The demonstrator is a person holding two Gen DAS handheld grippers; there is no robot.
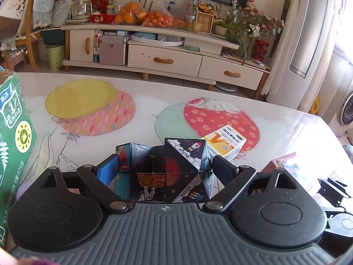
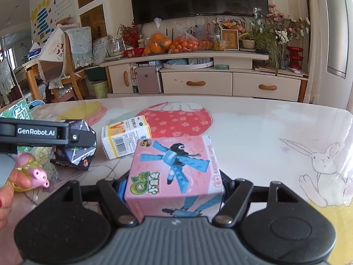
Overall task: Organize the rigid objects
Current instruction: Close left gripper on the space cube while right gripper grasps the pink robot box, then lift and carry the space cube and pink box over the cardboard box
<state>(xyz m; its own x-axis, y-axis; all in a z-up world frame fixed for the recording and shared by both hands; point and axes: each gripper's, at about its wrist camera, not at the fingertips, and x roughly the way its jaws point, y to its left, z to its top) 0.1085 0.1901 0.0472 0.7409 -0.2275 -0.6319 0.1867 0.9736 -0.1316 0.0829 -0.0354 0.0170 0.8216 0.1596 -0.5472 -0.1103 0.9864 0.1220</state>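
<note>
A dark space-print folding cube [image 1: 172,172] fills the gap between the fingers of my left gripper [image 1: 166,163], which is shut on it; both pads touch its sides. In the right wrist view the same cube [image 2: 75,154] sits low over the table under the left gripper's black finger [image 2: 81,137]. My right gripper [image 2: 174,181] is shut on a pink toy box [image 2: 174,170] with a blue brick figure printed on it. A yellow and white medicine box [image 2: 125,137] lies on the table just beyond both held objects.
A tall green milk carton [image 1: 13,137] stands at the table's left edge. A pink pig toy [image 2: 39,174] lies at the near left beside a person's hand [image 2: 6,190]. The balloon-print table [image 2: 253,128] stretches away to the right; a TV cabinet [image 1: 165,59] stands behind.
</note>
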